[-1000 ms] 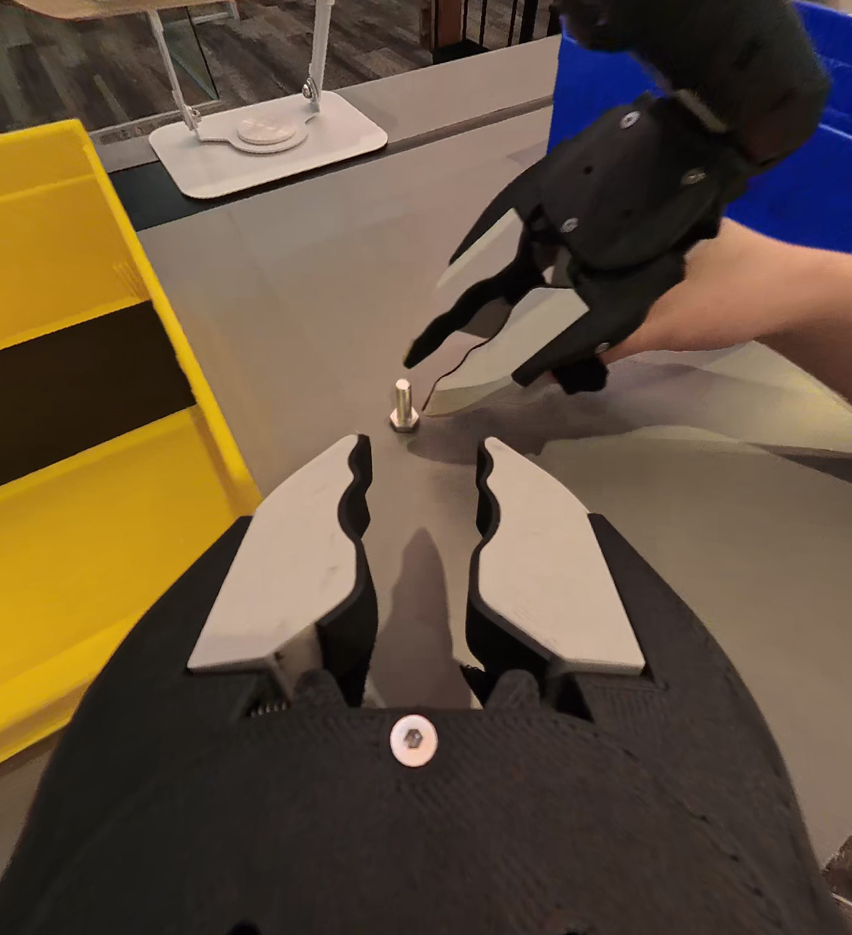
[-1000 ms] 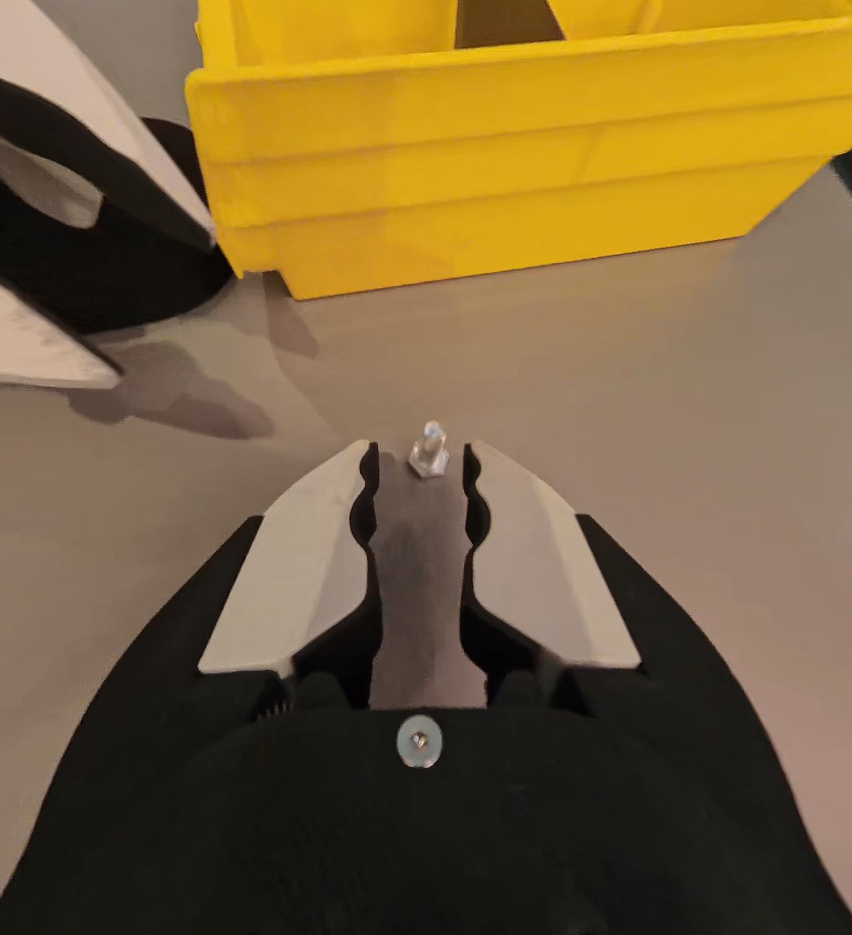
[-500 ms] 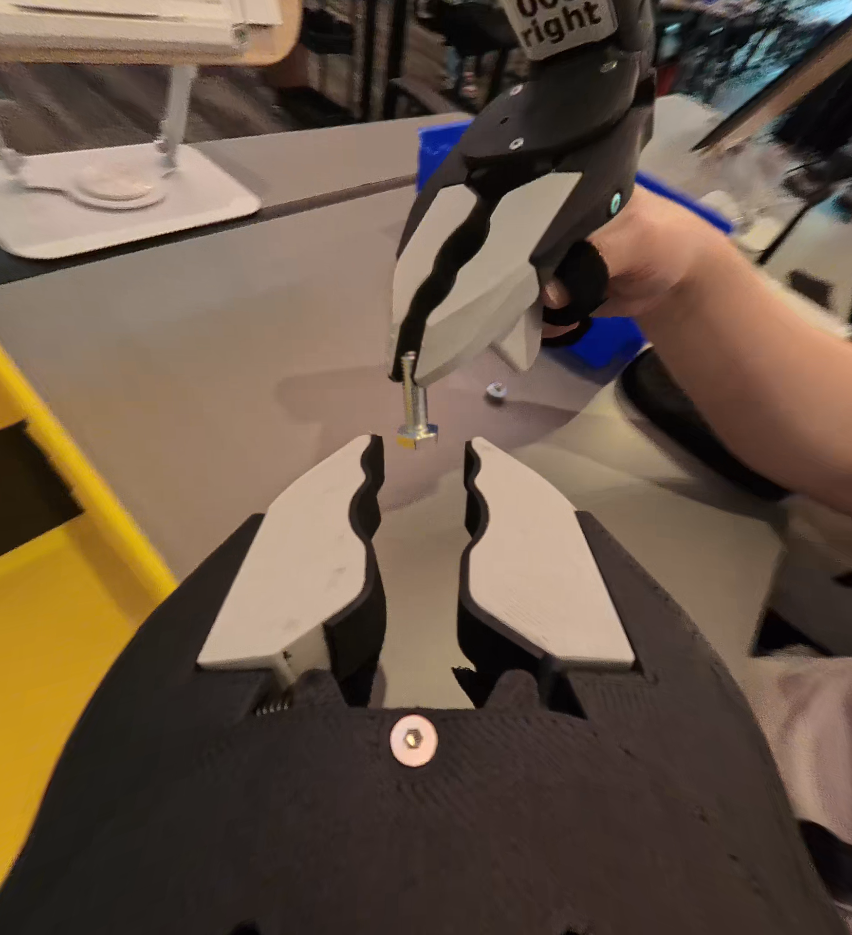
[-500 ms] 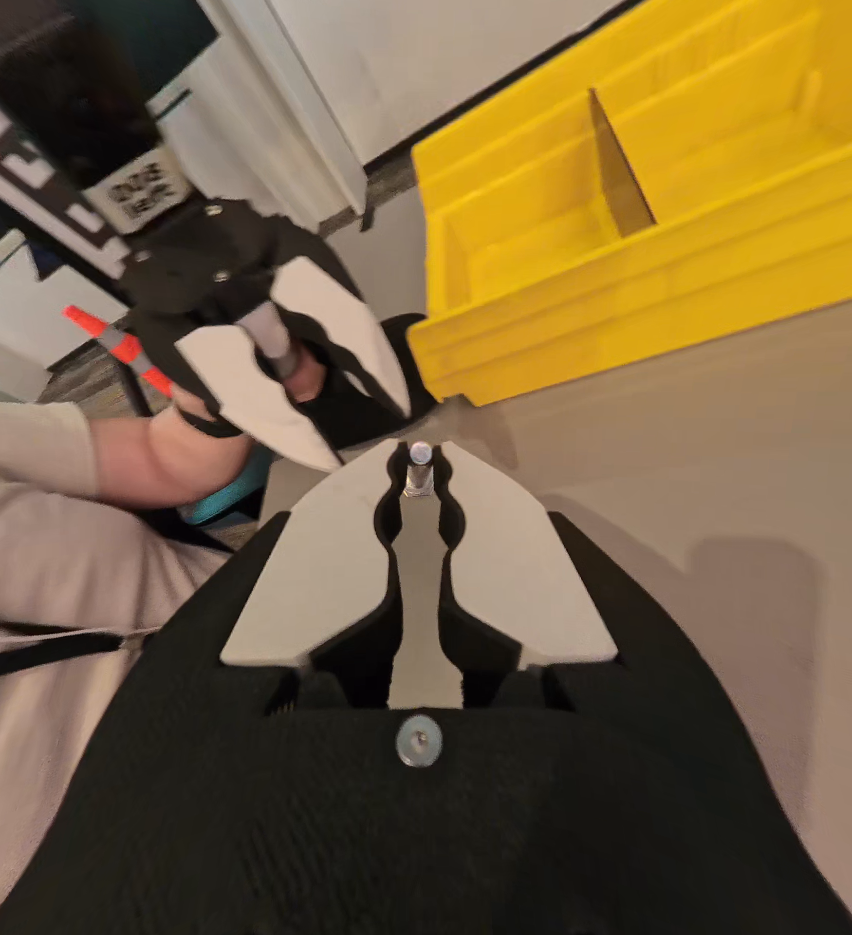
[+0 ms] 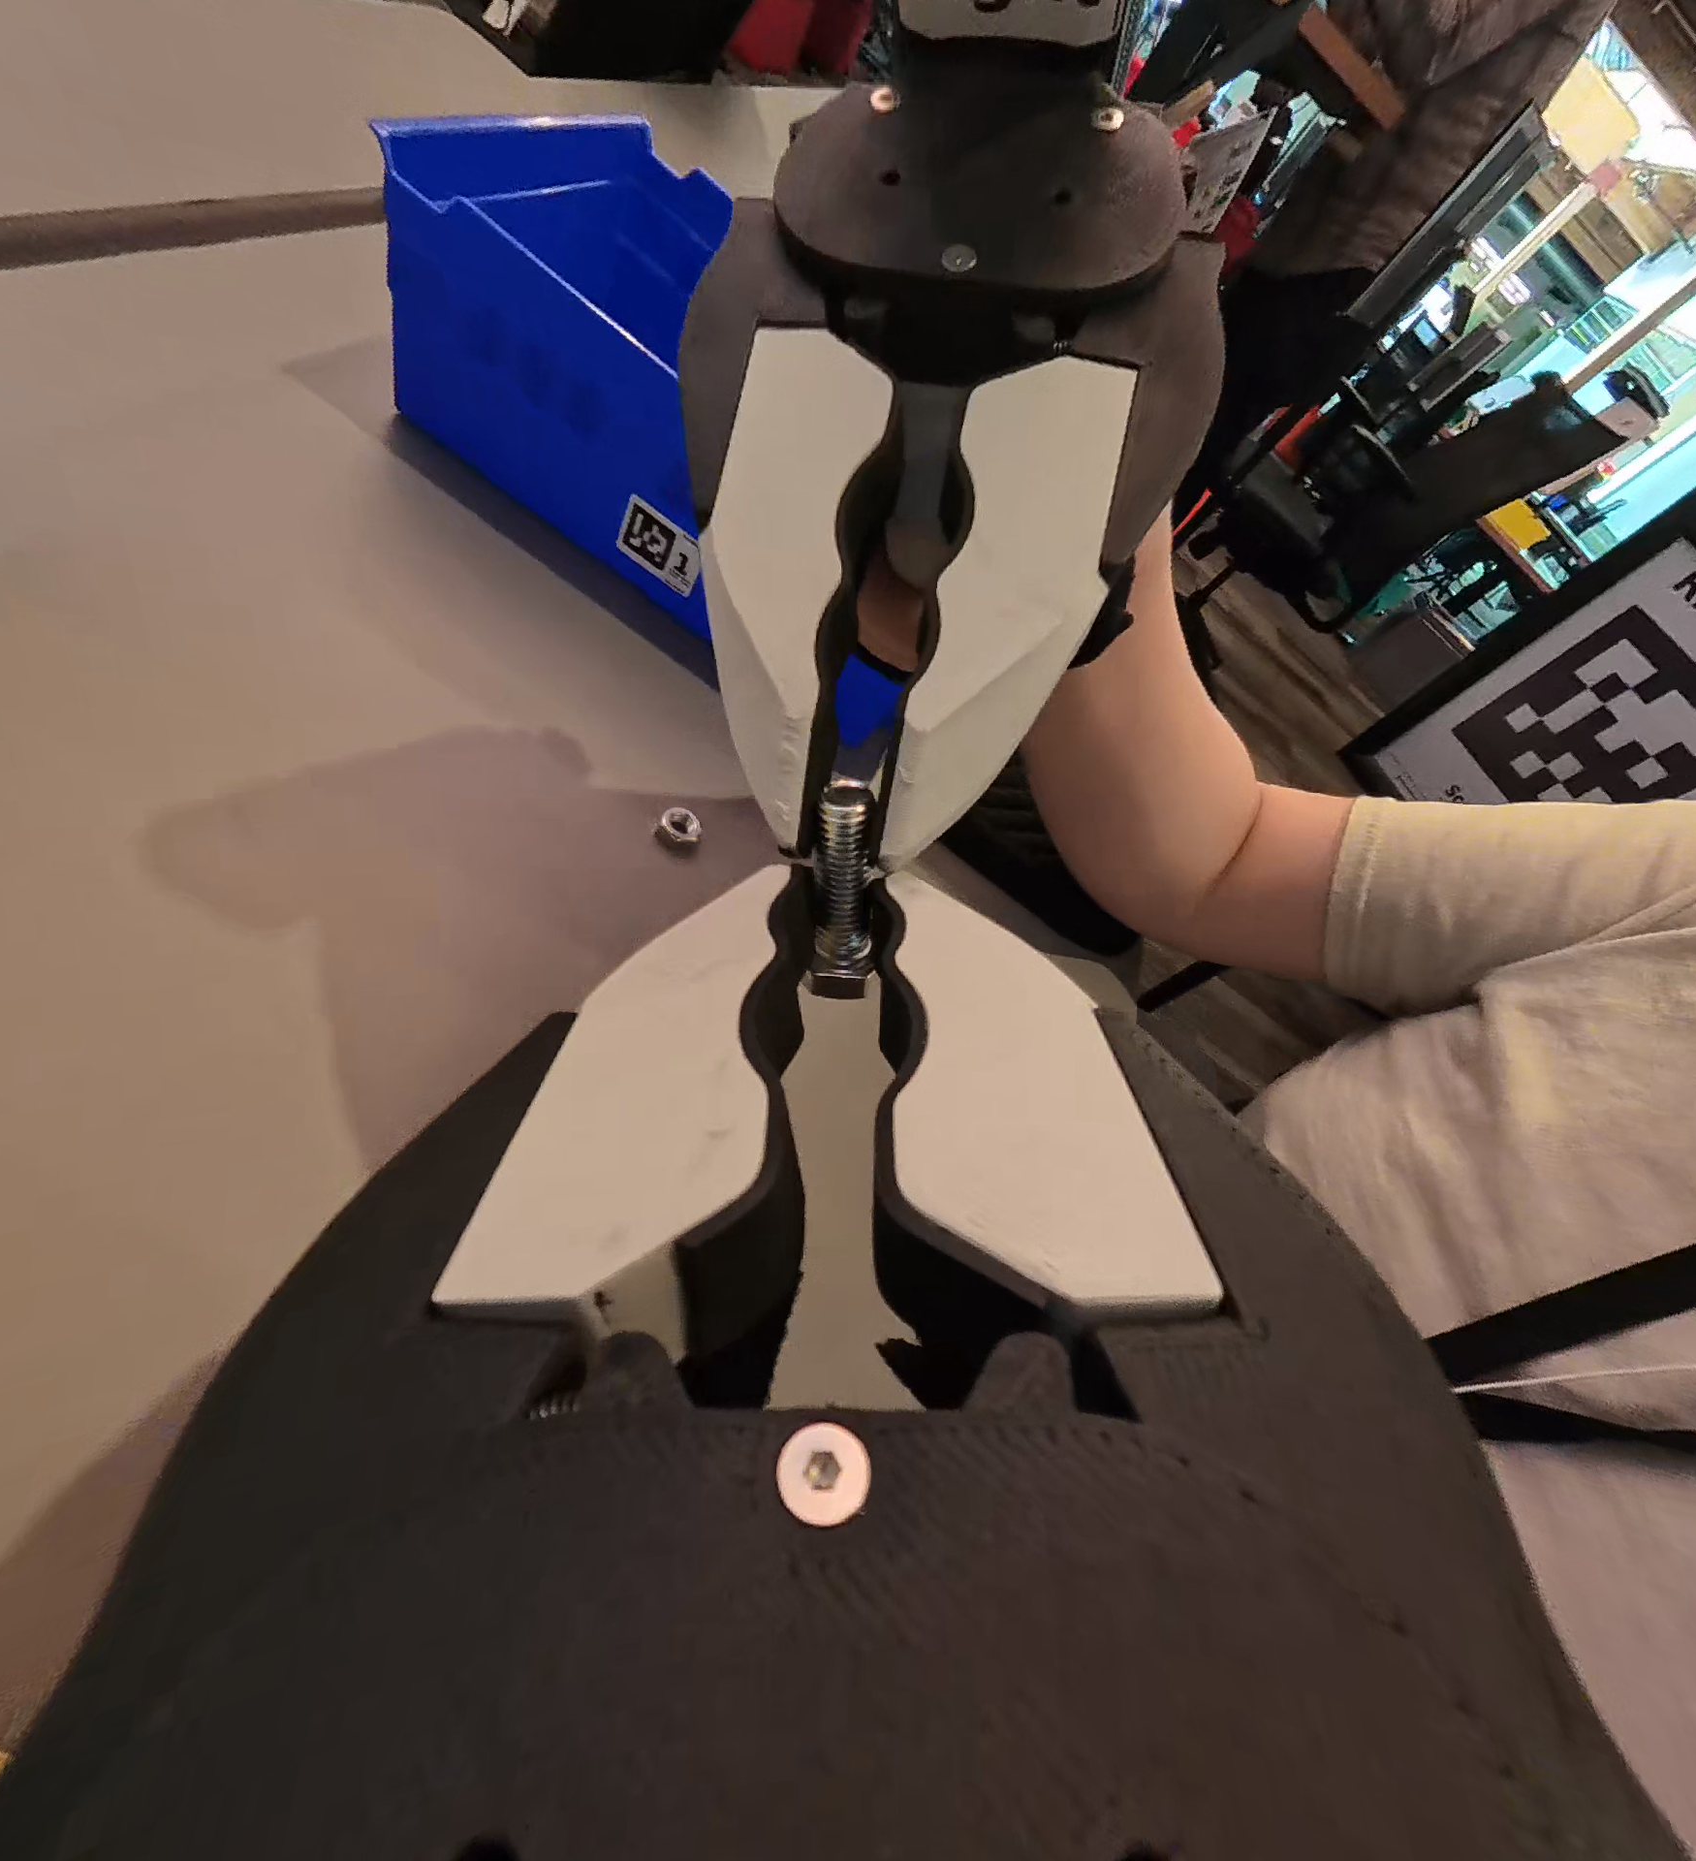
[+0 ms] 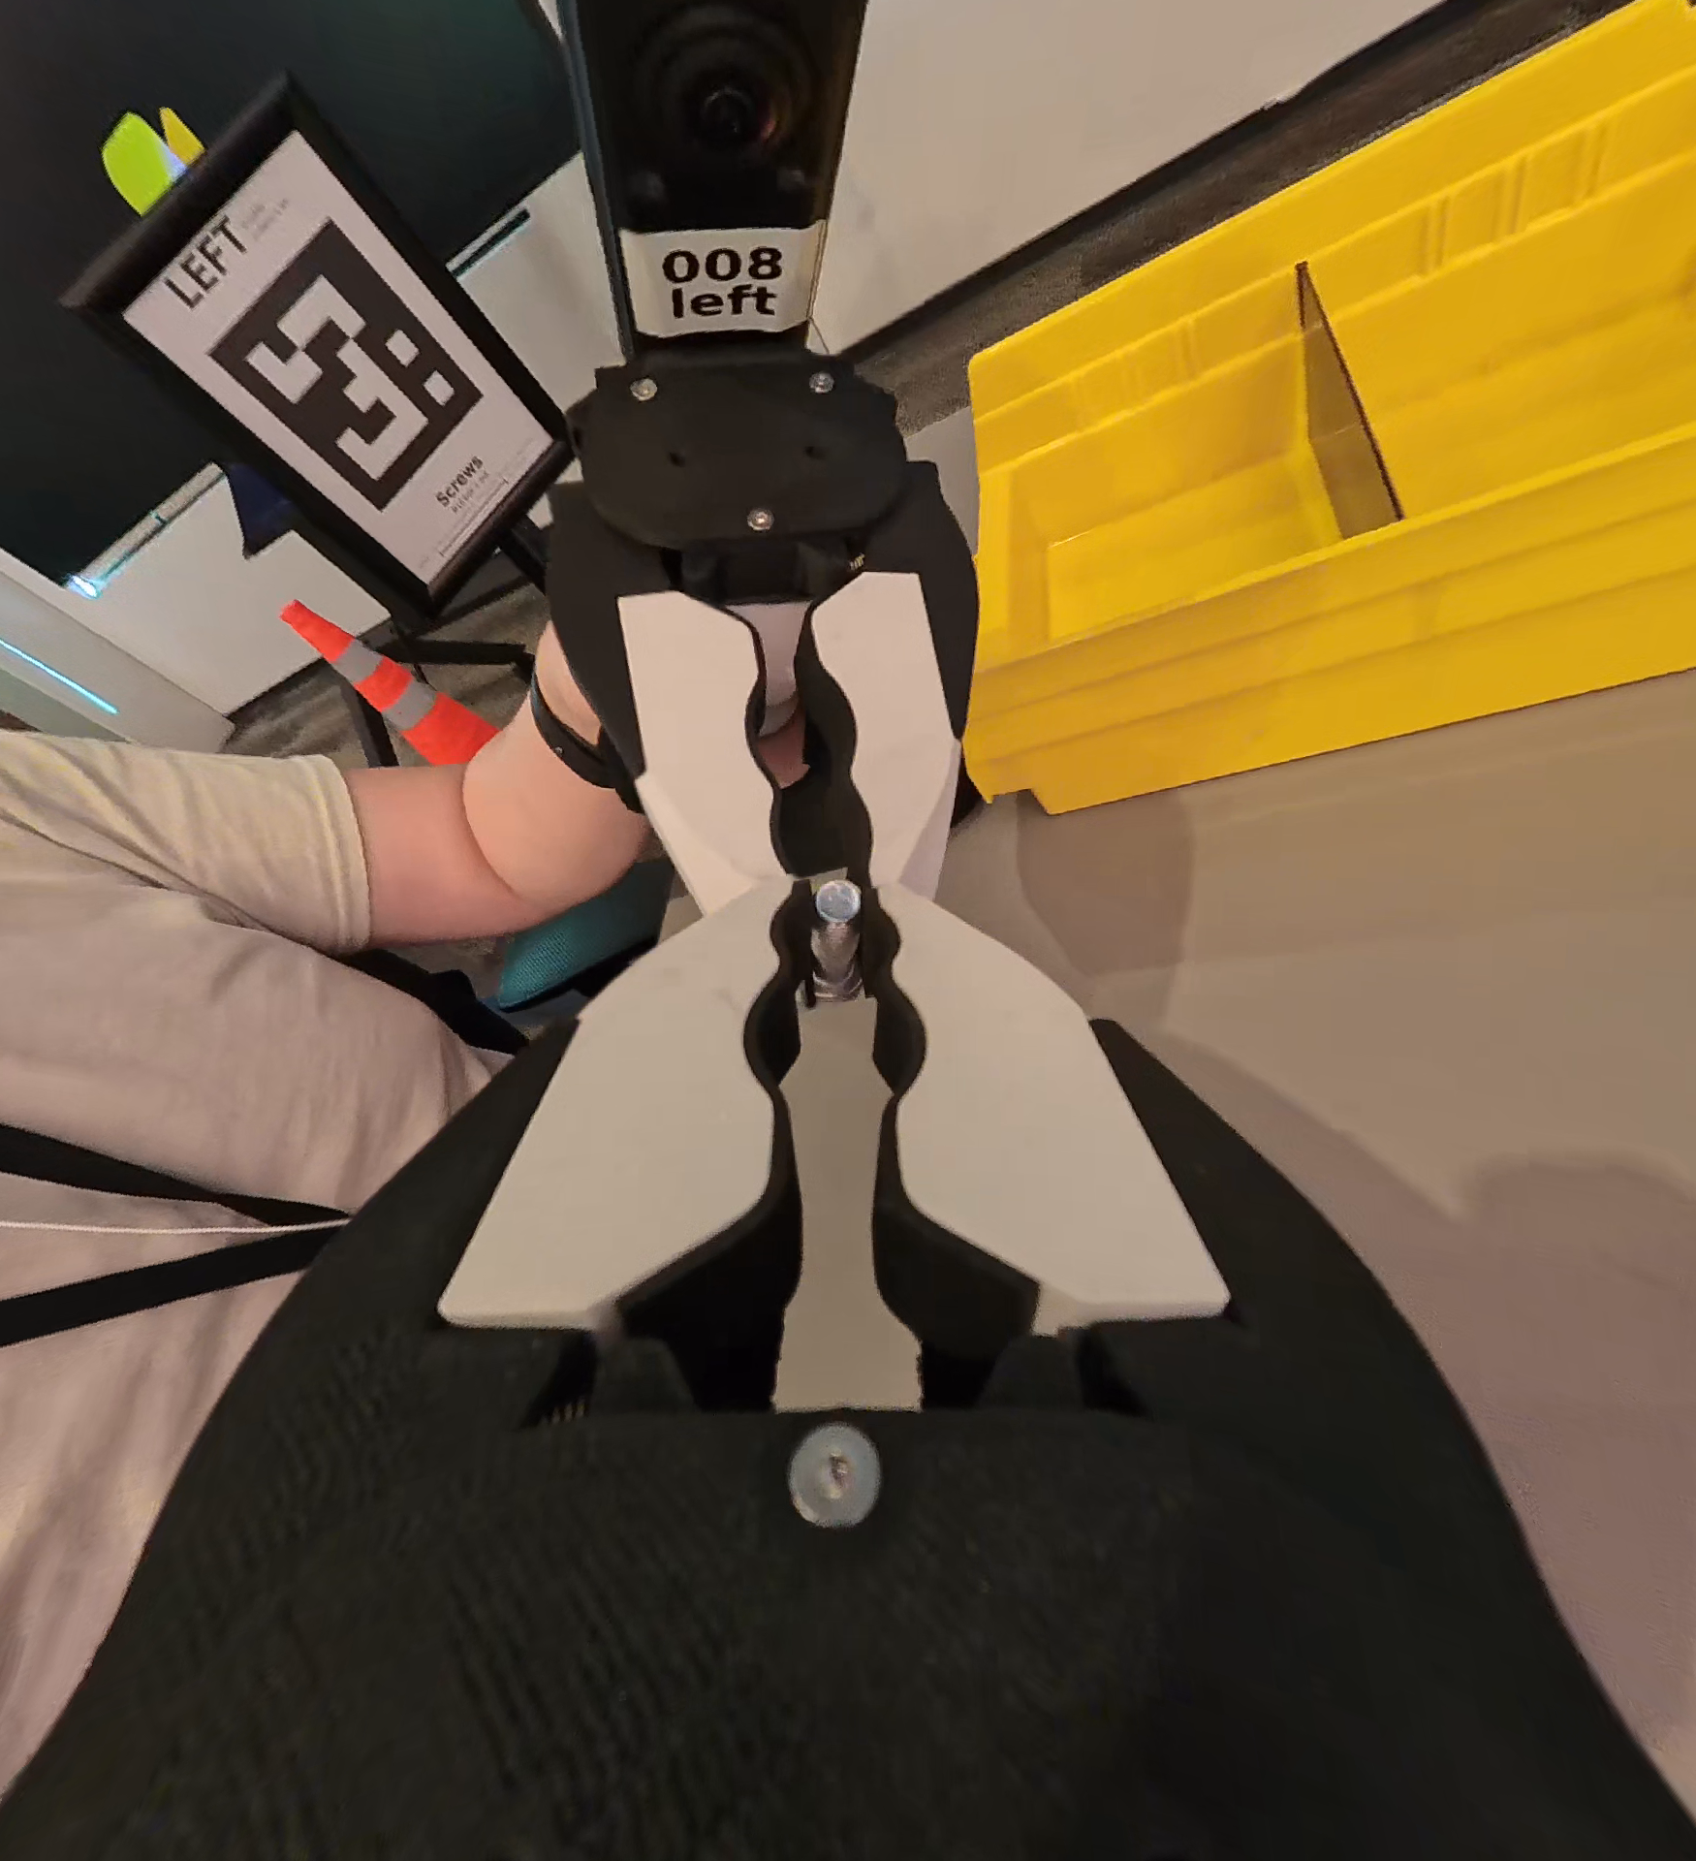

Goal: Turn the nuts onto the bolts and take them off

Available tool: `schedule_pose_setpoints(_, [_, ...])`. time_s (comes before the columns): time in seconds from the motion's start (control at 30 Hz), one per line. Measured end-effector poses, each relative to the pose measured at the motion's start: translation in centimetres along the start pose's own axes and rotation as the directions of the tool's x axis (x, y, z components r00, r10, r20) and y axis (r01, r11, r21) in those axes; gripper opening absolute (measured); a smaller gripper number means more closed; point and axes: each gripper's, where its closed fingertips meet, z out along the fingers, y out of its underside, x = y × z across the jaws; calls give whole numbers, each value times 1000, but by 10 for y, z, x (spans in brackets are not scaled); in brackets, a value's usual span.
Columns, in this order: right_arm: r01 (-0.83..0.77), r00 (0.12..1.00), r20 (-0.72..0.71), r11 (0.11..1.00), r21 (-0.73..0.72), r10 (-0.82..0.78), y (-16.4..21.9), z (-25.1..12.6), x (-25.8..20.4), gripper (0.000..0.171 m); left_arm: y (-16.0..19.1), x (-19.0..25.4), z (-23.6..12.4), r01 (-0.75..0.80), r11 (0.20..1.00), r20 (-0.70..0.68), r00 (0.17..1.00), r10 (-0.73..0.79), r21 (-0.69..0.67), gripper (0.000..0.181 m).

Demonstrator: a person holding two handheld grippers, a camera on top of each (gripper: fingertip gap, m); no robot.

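From where I stand, the two tools meet nose to nose above the grey table (image 5: 220,705), with one bolt (image 5: 842,906) bridging them. The right gripper (image 5: 839,851) comes in from the far side and pinches the threaded end between its tips. The left gripper (image 5: 839,891) has drawn its jaws in around the hexagonal head, which sits in the first hollow of the wavy black pads (image 5: 784,967). I cannot tell whether those pads actually press on the head or only flank it, as the gap is too fine to read from either camera.

A single loose nut (image 5: 678,828) lies on the table just left of the meeting point, short of the blue bin (image 5: 522,332). The yellow bin (image 6: 1327,604) stands well off to the other side.

To my eye this is a hand-over: the thread must be bared before any nut can go on, so the grip should pass to the head end.

- The left tool ought to clamp squarely on two flats of the head, seated in the hollow, not on the corners, or the bolt may swivel.
- The right tool should let go only once the left grip is plainly firm, and it should back straight off along the bolt's axis so it does not lever the shank sideways.
- The bolt is small, smooth metal and would drop readily from a half grip.
- After that, the freed right tool can go down for the nut, taking it by its flats so the hole stays open to the thread.
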Motion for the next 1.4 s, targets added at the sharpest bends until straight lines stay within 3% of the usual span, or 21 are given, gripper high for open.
schedule_pose_setpoints(0.23, [-6, 1000, -6, 998, 70, 6, -11, -12, 0, 10, -11, 3, 3, 61, 998, -79, 995, -59, 14, 13])
schedule_pose_setpoints(0.43, [23, 998, -53, 995, 96, -18, -15, -21, 5, 10, -19, 0, 9, 9, 1000, -74, 997, -8, 10, 10])
schedule_pose_setpoints(0.57, [124, 989, -102, 980, 158, -109, -26, -34, 2, 14, -27, 5, 9, 6, 1000, -130, 991, -8, -12, 10])
schedule_pose_setpoints(0.63, [220, 963, -204, 953, 210, -177, -40, -55, -2, 33, -33, 6, 4, 19, 1000, -165, 986, -21, -13, 10])
schedule_pose_setpoints(0.67, [297, 934, -265, 934, 200, -241, -42, -66, -6, 33, -39, 5, -1, 12, 1000, -171, 985, -11, 5, 10])
schedule_pose_setpoints(0.73, [466, 833, -374, 882, 76, -408, -31, -83, -15, 40, -54, 7, -17, -15, 998, -177, 984, 24, 53, 10])
schedule_pose_setpoints(0.8, [534, 736, -438, 840, -95, -517, -11, -85, -12, 47, -73, 12, -39, -61, 991, -175, 981, 81, 118, 9])
schedule_pose_setpoints(0.9, [477, 683, -327, 738, -477, -653, 51, -68, 12, 43, -101, 28, -74, -142, 968, -185, 966, 182, 209, 9])
schedule_pose_setpoints(1.0, [283, 698, -196, 516, -808, -689, 118, -71, 49, 32, -116, 34, -99, -206, 943, -148, 957, 250, 261, 9])
schedule_pose_setpoints(1.13, [153, 794, -135, 410, -899, -593, 165, -71, 71, 25, -139, 50, -123, -259, 912, -152, 935, 319, 318, 10])
schedule_pose_setpoints(1.23, [179, 755, -37, 260, -949, -655, 178, -81, 86, 25, -132, 48, -126, -338, 894, -92, 921, 378, 293, 9])
schedule_pose_setpoints(1.4, [194, 783, -26, 284, -939, -621, 183, -70, 91, 29, -123, 33, -121, -328, 906, -78, 930, 360, 267, 9])
